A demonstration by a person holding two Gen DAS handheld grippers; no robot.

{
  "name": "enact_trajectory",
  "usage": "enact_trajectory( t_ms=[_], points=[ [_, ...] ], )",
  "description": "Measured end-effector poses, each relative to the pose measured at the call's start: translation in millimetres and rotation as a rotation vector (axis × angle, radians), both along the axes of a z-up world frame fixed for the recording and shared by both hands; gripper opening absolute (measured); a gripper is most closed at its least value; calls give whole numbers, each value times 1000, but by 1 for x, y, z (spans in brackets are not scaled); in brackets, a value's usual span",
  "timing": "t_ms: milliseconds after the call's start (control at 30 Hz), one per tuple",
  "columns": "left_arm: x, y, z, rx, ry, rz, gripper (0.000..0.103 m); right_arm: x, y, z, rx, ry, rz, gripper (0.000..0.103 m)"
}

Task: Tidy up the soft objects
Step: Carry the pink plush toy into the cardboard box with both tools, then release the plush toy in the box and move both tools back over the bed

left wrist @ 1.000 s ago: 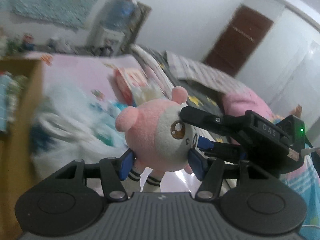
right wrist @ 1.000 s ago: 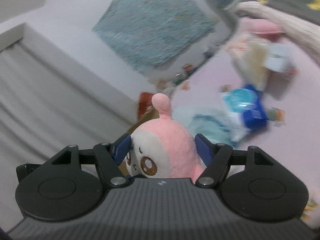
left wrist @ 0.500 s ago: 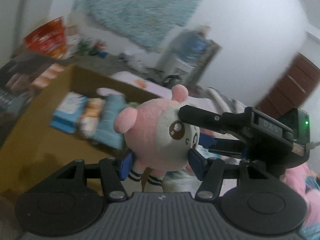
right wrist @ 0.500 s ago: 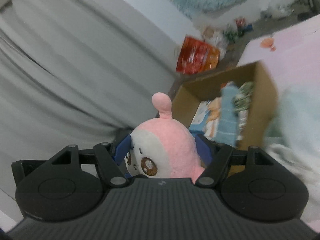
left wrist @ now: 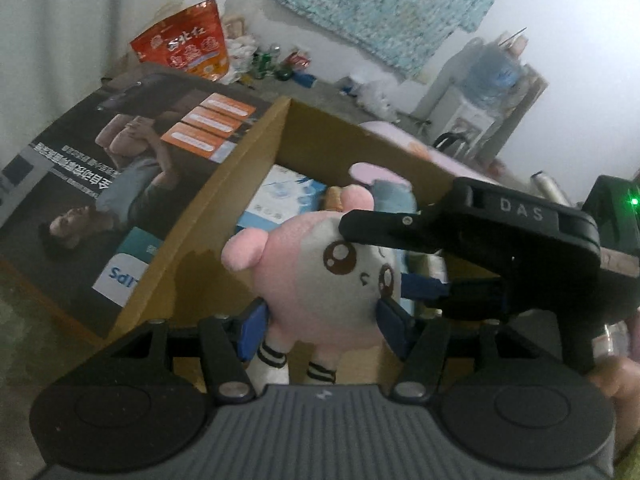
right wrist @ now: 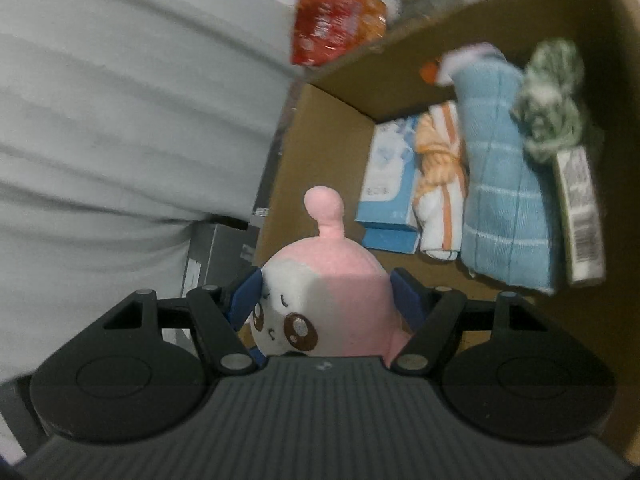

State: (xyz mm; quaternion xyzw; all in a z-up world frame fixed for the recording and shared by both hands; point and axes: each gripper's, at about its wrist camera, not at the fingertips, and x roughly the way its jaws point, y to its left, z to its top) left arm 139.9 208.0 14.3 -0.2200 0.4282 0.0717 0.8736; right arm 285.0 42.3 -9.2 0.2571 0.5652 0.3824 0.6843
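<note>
A pink and white plush toy (left wrist: 320, 276) with brown eyes is held by both grippers over an open cardboard box (left wrist: 224, 200). My left gripper (left wrist: 320, 320) is shut on its body. My right gripper (right wrist: 324, 304) is shut on its head; it also shows in the left wrist view (left wrist: 480, 240), coming in from the right. In the right wrist view the plush (right wrist: 328, 280) hangs above the box (right wrist: 320, 152), near its left wall.
The box holds a blue towel (right wrist: 504, 184), an orange-striped cloth (right wrist: 440, 176), a blue-white pack (right wrist: 388, 184), green yarn (right wrist: 552, 92) and a small carton (right wrist: 580, 216). A printed flat carton (left wrist: 120, 168) lies left of the box. A red snack bag (left wrist: 184, 44) stands by the curtain (right wrist: 120, 120).
Both grippers have carried the plush from over the bed to above the cardboard box. The box's inside now fills both views. The grip on the plush is unchanged.
</note>
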Motion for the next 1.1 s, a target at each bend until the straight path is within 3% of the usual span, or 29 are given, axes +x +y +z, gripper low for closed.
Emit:
enact_trajectory(
  t_ms=[167,367,600,967,1100],
  points=[
    [9,-3,-11,63,43,-3,62,5,6,-33,17,112,-54,72],
    [17,-8,-23,149,63,-8,66,0,9,-52,32,171,-80,72],
    [20,-11,-30,177,78,-8,70,-3,3,-71,48,227,-110,75],
    [8,-9,-21,174,55,-2,70,-4,-10,-34,163,21,-159,75],
    [-3,-18,-6,178,9,-13,76,-10,-24,-7,229,-52,-154,76]
  ],
)
